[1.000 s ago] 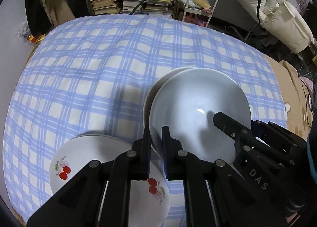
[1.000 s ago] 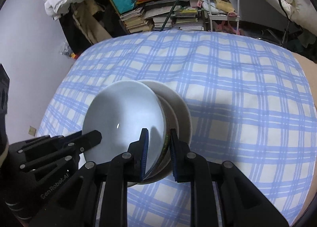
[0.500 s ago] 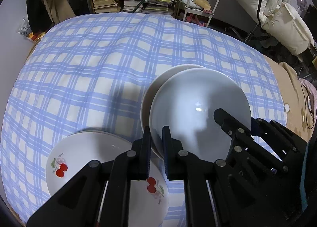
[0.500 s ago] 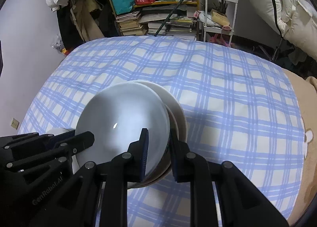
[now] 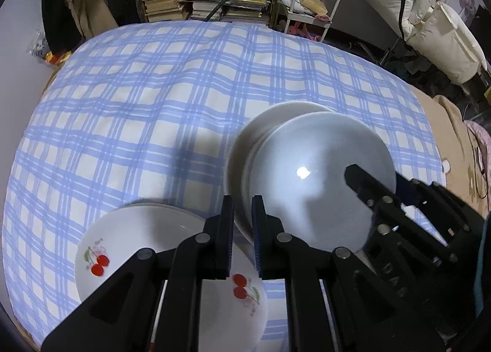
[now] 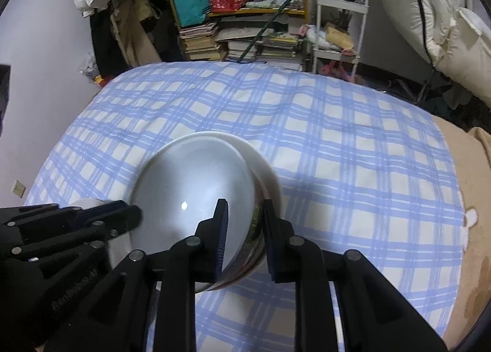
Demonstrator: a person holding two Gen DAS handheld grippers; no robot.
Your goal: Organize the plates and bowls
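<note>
Above the checked bed [image 5: 159,112], my left tool [image 5: 242,229] pinches the near rim of the top bowl [image 5: 316,180], which sits nested in a lower bowl [image 5: 245,140]. My right tool [image 6: 244,226] straddles the opposite rim; its jaws have just been opening, pads now loose. Beside the stack lies a cherry plate [image 5: 129,247].

Cherry plate [image 5: 159,247] — near half hidden behind the left gripper [image 5: 242,223].
</note>
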